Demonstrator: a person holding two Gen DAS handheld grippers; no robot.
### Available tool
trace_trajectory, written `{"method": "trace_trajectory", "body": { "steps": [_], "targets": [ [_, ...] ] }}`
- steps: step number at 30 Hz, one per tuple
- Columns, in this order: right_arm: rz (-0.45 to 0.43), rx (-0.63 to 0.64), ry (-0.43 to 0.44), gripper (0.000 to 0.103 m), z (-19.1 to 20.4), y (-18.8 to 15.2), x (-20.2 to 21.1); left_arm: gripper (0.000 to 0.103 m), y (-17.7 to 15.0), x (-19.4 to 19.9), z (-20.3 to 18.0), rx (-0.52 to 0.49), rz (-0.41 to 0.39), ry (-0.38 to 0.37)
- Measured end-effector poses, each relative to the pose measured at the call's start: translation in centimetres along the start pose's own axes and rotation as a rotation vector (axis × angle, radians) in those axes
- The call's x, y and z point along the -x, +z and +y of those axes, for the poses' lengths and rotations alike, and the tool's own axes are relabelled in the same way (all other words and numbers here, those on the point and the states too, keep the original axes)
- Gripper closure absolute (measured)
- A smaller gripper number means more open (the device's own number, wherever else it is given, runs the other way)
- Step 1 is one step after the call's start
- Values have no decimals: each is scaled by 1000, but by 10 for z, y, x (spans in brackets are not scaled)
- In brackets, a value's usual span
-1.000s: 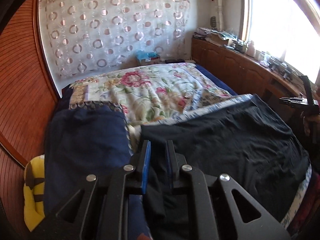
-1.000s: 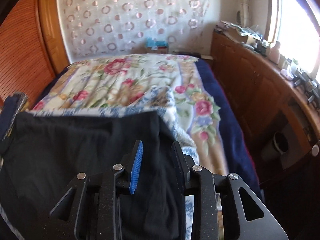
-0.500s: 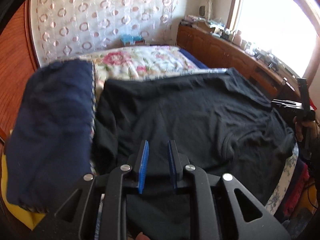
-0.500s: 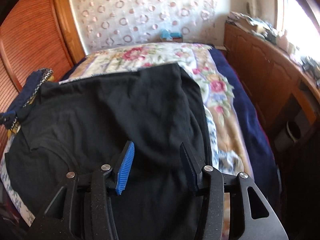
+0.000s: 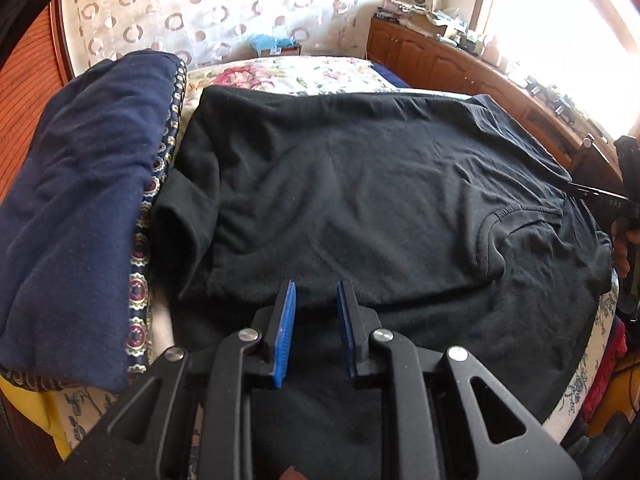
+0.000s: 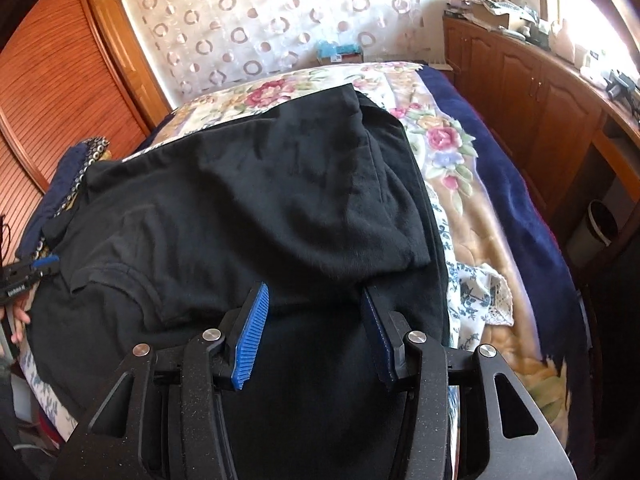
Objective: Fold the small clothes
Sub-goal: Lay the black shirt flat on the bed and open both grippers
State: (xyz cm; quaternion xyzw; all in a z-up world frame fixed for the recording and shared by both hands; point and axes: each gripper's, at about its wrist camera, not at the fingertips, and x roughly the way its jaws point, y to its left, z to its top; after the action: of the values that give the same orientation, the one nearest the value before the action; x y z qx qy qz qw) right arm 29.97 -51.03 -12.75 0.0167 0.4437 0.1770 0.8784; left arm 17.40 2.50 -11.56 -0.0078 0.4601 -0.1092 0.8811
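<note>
Spreading across the near end of the floral bedspread (image 6: 448,140), the black T-shirt (image 5: 360,184) lies flat with its collar (image 5: 520,216) toward your right side. One sleeve (image 6: 360,184) is folded in over the body. Your left gripper (image 5: 316,316) hovers over the shirt's near edge, its jaws a narrow gap apart, having just eased open, with nothing pinched between them. Your right gripper (image 6: 316,332) stands about half open, jaws just widened, above the cloth and gripping nothing. A folded navy garment (image 5: 80,208) sits just beside the shirt on your left.
</note>
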Motion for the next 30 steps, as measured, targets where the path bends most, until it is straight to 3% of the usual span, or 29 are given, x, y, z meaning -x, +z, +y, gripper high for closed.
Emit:
{"method": "trace_trajectory", "body": {
  "steps": [8, 16, 22, 30],
  "targets": [
    [-27, -21, -45, 54, -2, 7, -10, 84, -2, 0, 0, 7, -25, 11],
    [-52, 26, -92, 54, 3, 3, -14, 82, -11, 0, -16, -85, -77, 105],
    [-45, 60, -135, 53, 10, 2, -16, 82, -15, 9, -7, 7, -35, 70],
    [-40, 80, -160, 53, 12, 2, -18, 82, -22, 11, 11, 77, -34, 93]
  ]
}}
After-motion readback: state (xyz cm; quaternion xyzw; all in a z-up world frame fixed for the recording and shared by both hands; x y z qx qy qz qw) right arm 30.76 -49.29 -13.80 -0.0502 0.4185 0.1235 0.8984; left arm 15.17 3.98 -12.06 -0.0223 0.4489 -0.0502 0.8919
